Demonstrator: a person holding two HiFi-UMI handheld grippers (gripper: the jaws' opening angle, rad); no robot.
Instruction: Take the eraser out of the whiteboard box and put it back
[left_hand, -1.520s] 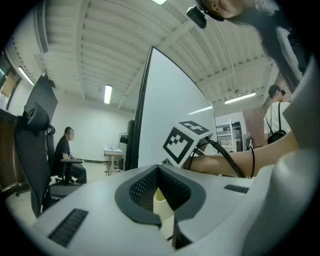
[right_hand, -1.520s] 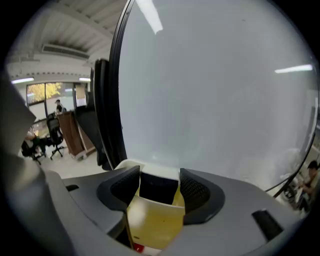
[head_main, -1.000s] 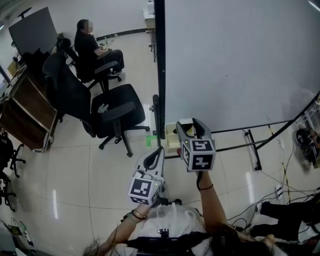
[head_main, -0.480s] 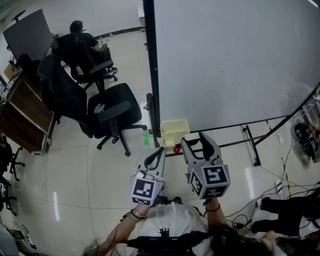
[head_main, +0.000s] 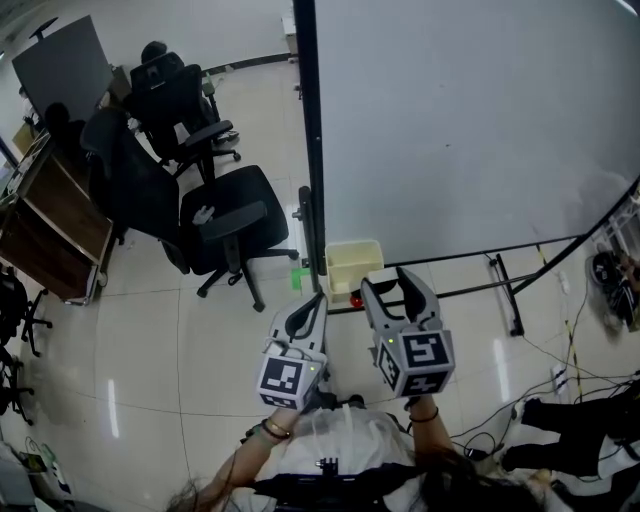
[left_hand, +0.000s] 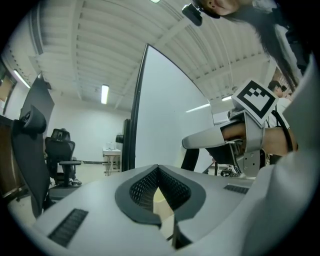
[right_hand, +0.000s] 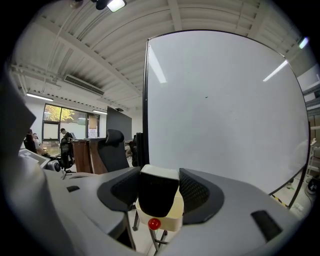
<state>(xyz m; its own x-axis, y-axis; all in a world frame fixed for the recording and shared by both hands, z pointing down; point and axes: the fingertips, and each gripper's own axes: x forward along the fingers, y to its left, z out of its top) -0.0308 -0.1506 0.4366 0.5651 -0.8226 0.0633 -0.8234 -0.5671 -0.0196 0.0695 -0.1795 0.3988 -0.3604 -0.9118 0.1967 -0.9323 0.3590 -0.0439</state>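
Left of the whiteboard (head_main: 470, 120): black office chairs (head_main: 225, 215), then a wooden cabinet (head_main: 50, 235), a dark panel (head_main: 62, 62) behind.

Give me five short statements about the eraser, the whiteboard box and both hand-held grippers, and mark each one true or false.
1. The right hand-held gripper holds the black eraser with the white top between its jaws. True.
2. The eraser lies inside the pale yellow plastic box. False: it is out of the box, in the right hand-held gripper.
3. The left hand-held gripper grips the box's rim. False: its jaws are together on nothing, short of the box.
4. The box sits at the lower left corner of the large whiteboard. True.
5. A marker lies in the box. False: the head view shows none in it.
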